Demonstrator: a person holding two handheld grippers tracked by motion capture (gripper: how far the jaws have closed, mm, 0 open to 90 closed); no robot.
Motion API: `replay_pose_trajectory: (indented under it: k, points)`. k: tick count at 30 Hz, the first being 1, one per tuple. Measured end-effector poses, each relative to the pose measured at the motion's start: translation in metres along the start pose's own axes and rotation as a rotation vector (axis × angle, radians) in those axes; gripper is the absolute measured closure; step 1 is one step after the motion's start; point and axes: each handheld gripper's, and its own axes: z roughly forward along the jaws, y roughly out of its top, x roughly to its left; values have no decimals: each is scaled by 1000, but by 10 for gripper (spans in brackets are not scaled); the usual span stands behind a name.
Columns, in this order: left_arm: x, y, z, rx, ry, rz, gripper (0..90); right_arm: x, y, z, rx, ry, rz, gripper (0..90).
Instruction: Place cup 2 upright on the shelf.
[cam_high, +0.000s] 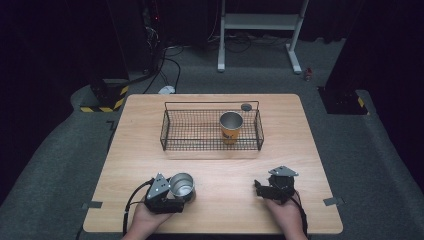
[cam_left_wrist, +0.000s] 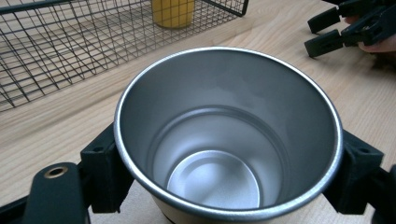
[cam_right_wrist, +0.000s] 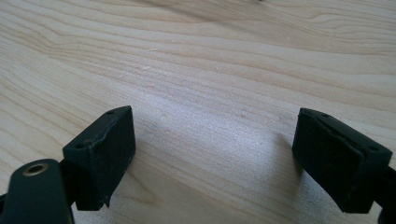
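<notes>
Steel cup (cam_left_wrist: 226, 135), round and tapering to a narrower flat bottom, sits clamped between the two black jaws of the left gripper (cam_left_wrist: 226, 172), one pad pressed on each side of its wall just below the rolled rim. In the left gripper view its inside is brushed and matte, with a stepped ring partway down and a brighter disc at the bottom; its outer wall is almost hidden there, so I cannot tell its colour. In the high view the same cup (cam_high: 182, 185) stands upright on the table (cam_high: 215, 200), immediately ahead of the left gripper (cam_high: 172, 192), whose grey three-cornered plate sits on top and whose cable loops back toward the person's left hand (cam_high: 145, 220).

Beyond the left gripper, well apart from it, lies a black wire basket (cam_high: 172, 132), rectangular, with a fine mesh floor and thin rod rails. Inside it stands a second cup (cam_high: 231, 127), its steel rim and yellow-orange outer wall plain in the high view; the left gripper view catches just the yellow base through the mesh.

Across from the left gripper is the right gripper (cam_high: 261, 189), held in the right hand (cam_high: 285, 212). The right gripper view looks along its blocky, matte black pads (cam_right_wrist: 100, 154), which stand wide apart with nothing between them, low over pale wood with long flowing grain. A small dark round thing (cam_high: 246, 106), perhaps a lid, lies just behind the basket.
</notes>
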Motion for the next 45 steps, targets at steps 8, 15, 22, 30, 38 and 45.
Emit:
replay_pose_trajectory:
  k: [8, 15, 22, 30, 38, 45]
  points:
    - [3, 2, -2, -13, 22, -7, 187, 0, 0, 0, 0, 0, 0, 132]
    - [5, 4, -2, -27, 29, -21, 187, 0, 0, 0, 0, 0, 0, 133]
    - [11, 7, -1, -43, 43, -44, 187, 0, 0, 0, 0, 0, 1, 133]
    - [13, 21, 0, -39, 59, -30, 187, 0, 0, 0, 2, 1, 0, 133]
    - [13, 34, 3, -63, 61, -16, 187, 0, 0, 0, -1, 1, 1, 135]
    - [20, 52, 4, -78, 73, -19, 187, 0, 0, 0, 0, 2, 0, 136]
